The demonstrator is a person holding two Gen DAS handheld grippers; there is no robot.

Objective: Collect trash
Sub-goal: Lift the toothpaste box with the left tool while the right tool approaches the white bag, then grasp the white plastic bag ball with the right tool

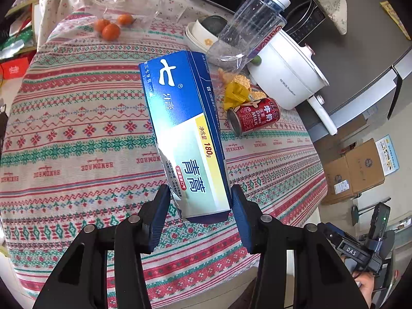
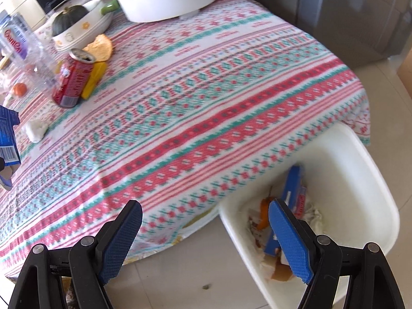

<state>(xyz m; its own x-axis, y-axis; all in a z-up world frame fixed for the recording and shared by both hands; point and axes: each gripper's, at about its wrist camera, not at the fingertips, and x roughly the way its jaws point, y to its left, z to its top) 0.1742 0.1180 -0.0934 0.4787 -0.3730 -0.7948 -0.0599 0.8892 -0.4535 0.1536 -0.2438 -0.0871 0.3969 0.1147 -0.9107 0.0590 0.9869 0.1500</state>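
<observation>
We have the left gripper pinching the near end of a blue toothpaste box, one pad on each long side; the carton stands clear of the patterned tablecloth, tilted away from us. Gripping at the very end leaves most of the box cantilevered forward. That should let it drop lengthwise into a bin, but the hold looks easy to twist.

Our right gripper is spread wide with nothing between its pads, hanging over the table's edge. One pad sits above the white waste bin on the floor, tucked just beside the overhanging cloth. The bin already holds crumpled paper, a blue carton and orange scraps, so we judge collection is part way through.

Remaining on the table, clustered near the white cooker pot:
- red milk can, lying on its side
- yellow wrapper, touching the can
- clear plastic bottle, tilted
- a crumpled tissue, apart from the rest

The oranges look like keepers.
</observation>
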